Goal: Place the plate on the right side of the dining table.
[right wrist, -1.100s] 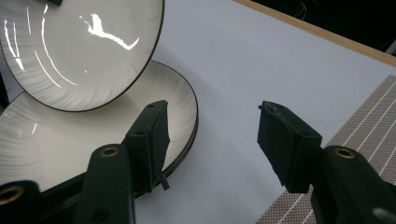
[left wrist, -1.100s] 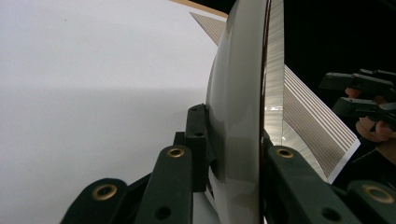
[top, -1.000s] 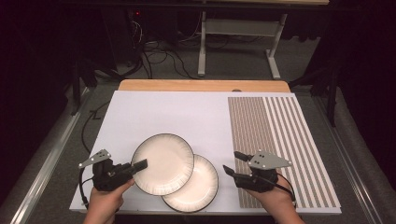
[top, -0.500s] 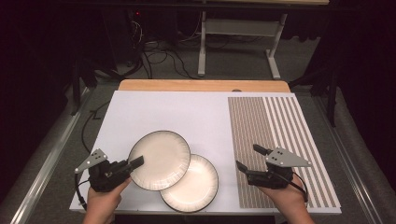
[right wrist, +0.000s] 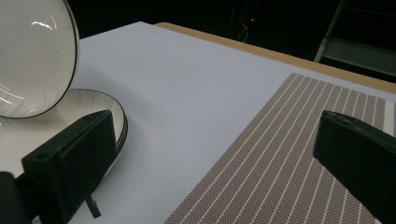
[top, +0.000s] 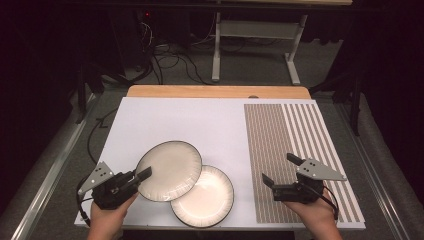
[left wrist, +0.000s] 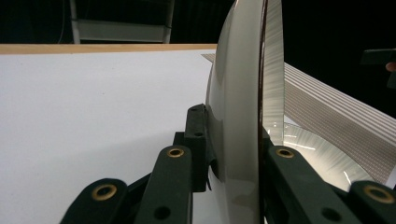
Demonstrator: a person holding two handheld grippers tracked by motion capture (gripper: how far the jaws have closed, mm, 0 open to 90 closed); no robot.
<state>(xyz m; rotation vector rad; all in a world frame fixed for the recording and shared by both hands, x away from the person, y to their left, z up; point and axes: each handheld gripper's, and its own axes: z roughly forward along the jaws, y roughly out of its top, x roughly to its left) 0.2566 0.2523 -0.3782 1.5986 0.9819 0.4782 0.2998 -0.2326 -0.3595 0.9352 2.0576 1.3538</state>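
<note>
Two white plates with dark rims sit near the table's front edge. My left gripper [top: 142, 176] is shut on the left rim of the upper plate [top: 169, 170], which is tilted and overlaps the lower plate [top: 207, 200]. In the left gripper view the held plate [left wrist: 238, 93] stands edge-on between the jaws. My right gripper [top: 281, 170] hovers over the striped placemat [top: 295, 135], apart from the lower plate. Its jaws have just been opening and stand wide with nothing between them. The right gripper view has both plates at its left: upper plate [right wrist: 32, 60], lower plate [right wrist: 98, 109].
The white table mat [top: 175, 120] lies on a wooden table [top: 215, 91]. The brown striped placemat covers the right part. Beyond the far edge are desk legs [top: 215, 50] and cables [top: 165, 55] on the floor.
My right gripper has moved right, away from the lower plate and onto the placemat, and its jaws have spread wider. The left gripper and its plate have barely shifted.
</note>
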